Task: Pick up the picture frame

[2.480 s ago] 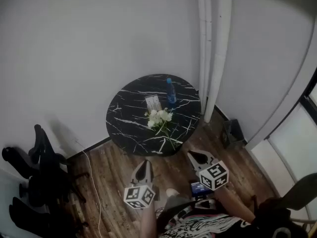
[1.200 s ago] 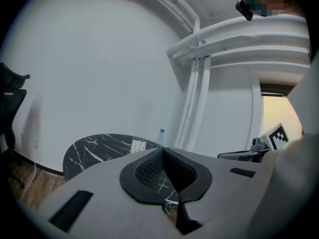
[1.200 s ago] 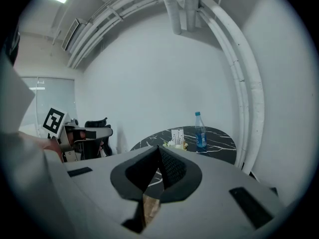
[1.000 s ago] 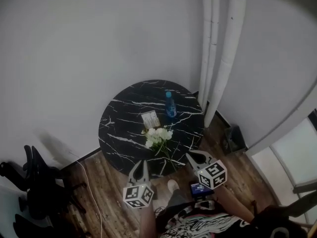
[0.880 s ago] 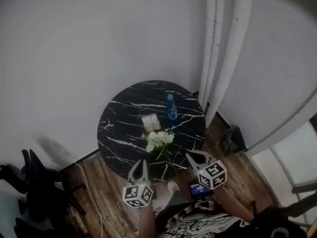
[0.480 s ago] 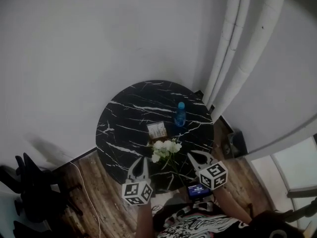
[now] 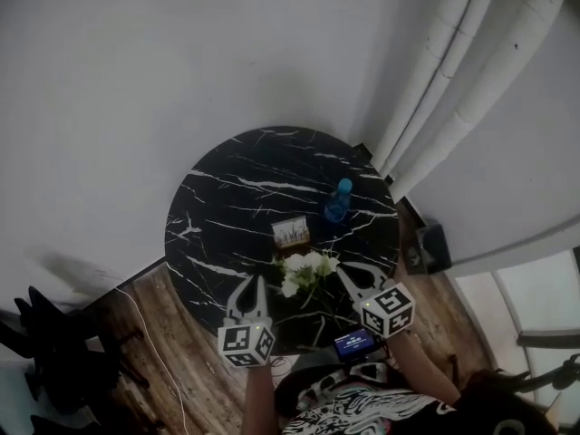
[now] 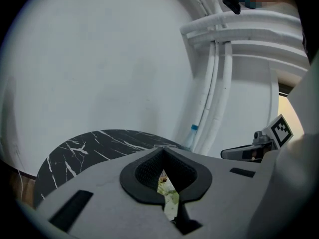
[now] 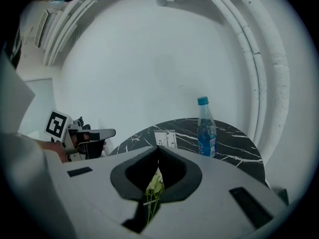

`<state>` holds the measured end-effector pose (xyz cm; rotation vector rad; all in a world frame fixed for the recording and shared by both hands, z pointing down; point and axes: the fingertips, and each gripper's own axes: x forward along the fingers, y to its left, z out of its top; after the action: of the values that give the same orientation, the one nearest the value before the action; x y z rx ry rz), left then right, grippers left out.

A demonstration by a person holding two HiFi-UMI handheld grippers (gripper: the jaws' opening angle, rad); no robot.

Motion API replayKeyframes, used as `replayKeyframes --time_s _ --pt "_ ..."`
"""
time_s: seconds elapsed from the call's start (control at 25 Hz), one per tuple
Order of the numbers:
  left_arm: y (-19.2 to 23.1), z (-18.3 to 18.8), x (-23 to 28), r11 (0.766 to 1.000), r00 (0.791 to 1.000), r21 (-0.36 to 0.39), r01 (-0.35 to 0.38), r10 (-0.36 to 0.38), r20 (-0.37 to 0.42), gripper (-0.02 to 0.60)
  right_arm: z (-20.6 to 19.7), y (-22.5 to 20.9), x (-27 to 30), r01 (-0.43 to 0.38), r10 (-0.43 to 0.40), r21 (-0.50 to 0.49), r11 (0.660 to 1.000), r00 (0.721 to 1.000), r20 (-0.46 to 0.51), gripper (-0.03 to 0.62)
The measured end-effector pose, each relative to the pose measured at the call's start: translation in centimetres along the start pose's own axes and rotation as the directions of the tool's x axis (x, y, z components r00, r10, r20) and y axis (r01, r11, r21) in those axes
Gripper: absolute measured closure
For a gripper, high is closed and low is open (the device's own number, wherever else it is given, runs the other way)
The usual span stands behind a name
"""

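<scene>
Left gripper point(image 7: 247, 282) pinched shut and empty; right gripper point(image 7: 345, 270) likewise, with only white flowers point(image 7: 306, 270) glimpsed past the closed jaws. Picture frame point(image 7: 292, 232) standing untouched near the middle of the round black marble counter point(image 7: 186, 229), face toward the person. Outward from the frame: flowers lying just beside it at 5 o'clock, blue bottle point(image 7: 338, 200) upright nearby at 2 o'clock, left gripper at 7 o'clock and right gripper at 5 o'clock, both over the counter's near rim and apart from the frame. Further out, white pipes point(image 7: 435, 89) at 2 o'clock against the wall, dark chair point(image 7: 36, 324) at 8 o'clock on the wood floor. Compared with a moment ago: closer in, both grippers carried from above the floorboards to above the counter's edge, frame now probably within reach. Judged as late approach, no grasp begun; next, opening one gripper and passing over or around the flowers before closing on the frame.
</scene>
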<state>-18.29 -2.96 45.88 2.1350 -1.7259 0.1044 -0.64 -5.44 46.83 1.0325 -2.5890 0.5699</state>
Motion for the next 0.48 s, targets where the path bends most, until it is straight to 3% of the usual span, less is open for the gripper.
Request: replayKeyframes --time_s 0.28,0.48 --pt "-1.2 -1.2 1.5 0.998 0.999 -0.025 0.053 -0.053 -0.006 0.566 -0.2 -0.3 -1.9 0.032 -0.033 0.051 0.998 0.999 0.018 0.577" --pt "-3.2 -0.3 1.9 0.996 0.996 0.004 0.089 -0.089 0.012 0.566 0.4 0.7 -3.1 0.026 -0.028 0.036 0.999 0.999 0.045 0.577"
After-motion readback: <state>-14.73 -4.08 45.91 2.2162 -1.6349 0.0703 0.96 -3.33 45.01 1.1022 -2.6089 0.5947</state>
